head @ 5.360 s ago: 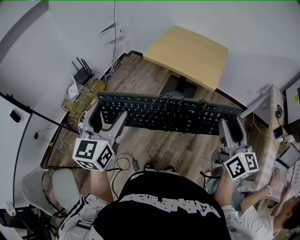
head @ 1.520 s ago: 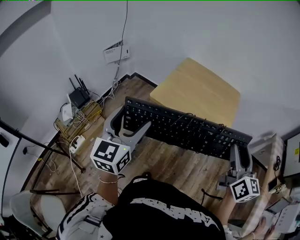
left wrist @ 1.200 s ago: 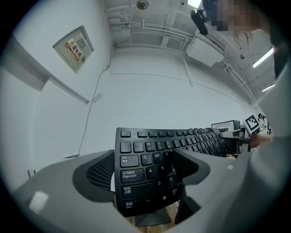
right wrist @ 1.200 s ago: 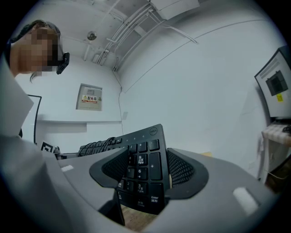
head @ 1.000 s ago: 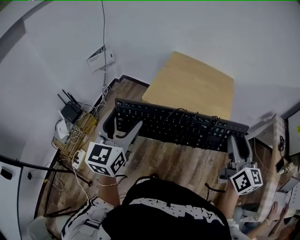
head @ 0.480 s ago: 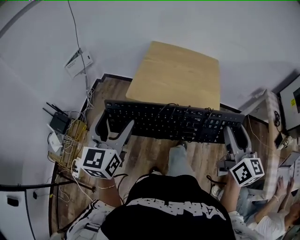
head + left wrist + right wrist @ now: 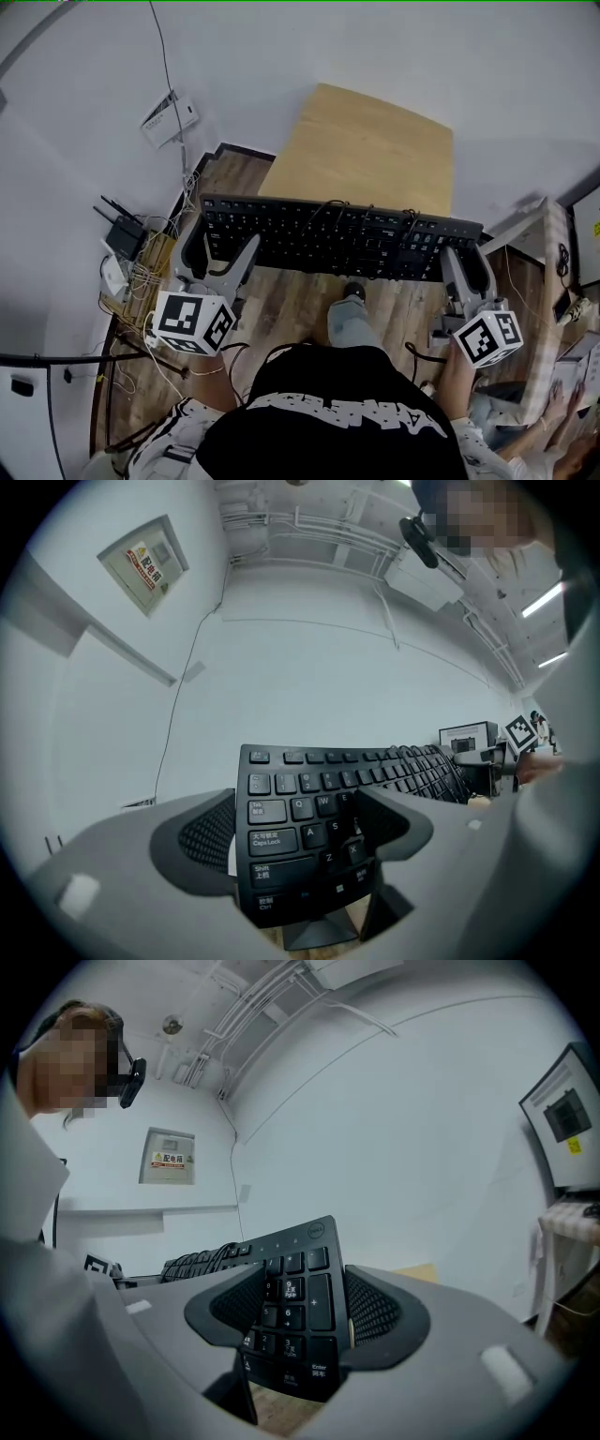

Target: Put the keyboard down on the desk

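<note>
Keyboard just before desk

The keyboard was matt black plastic, its keys smooth with white print. The left tongs and right tongs were matt grey plastic, their inner pads dark and finely dimpled. The tabletop was pale, smooth wood. The floor showed brown wood-grain planks. The wall looked matt white.

Black keyboard hangs level, apparently at the wooden desk's near edge.
</note>
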Demonstrator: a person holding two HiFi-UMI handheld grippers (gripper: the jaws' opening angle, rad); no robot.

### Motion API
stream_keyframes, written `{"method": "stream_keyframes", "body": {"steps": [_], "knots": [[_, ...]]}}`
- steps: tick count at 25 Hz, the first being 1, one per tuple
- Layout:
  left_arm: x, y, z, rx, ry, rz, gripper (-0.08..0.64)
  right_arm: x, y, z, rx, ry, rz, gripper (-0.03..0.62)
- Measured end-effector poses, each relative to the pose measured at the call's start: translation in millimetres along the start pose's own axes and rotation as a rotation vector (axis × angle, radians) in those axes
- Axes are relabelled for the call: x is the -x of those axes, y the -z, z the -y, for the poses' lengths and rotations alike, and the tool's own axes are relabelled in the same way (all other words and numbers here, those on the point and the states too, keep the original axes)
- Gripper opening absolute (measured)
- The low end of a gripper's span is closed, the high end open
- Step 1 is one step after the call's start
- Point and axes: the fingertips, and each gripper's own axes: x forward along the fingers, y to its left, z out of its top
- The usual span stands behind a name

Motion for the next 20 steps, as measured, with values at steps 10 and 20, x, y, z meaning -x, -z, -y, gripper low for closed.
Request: {"method": "stream_keyframes", "body": {"steps": [10, 20], "knots": [[-30.4, -13.7, -9.0, -0.032, -0.047, 0.004, 0.387, -44.7, -7.1, 17.7, -0.026, -0.049, 0.003, 0.270], [-24.2, -9.6, -9.9, -0.039, -0.101, 0.026, 0.387, -59.6, -4.1, 21.4, -0.012, -0.110, 0.013, 0.270]]}}
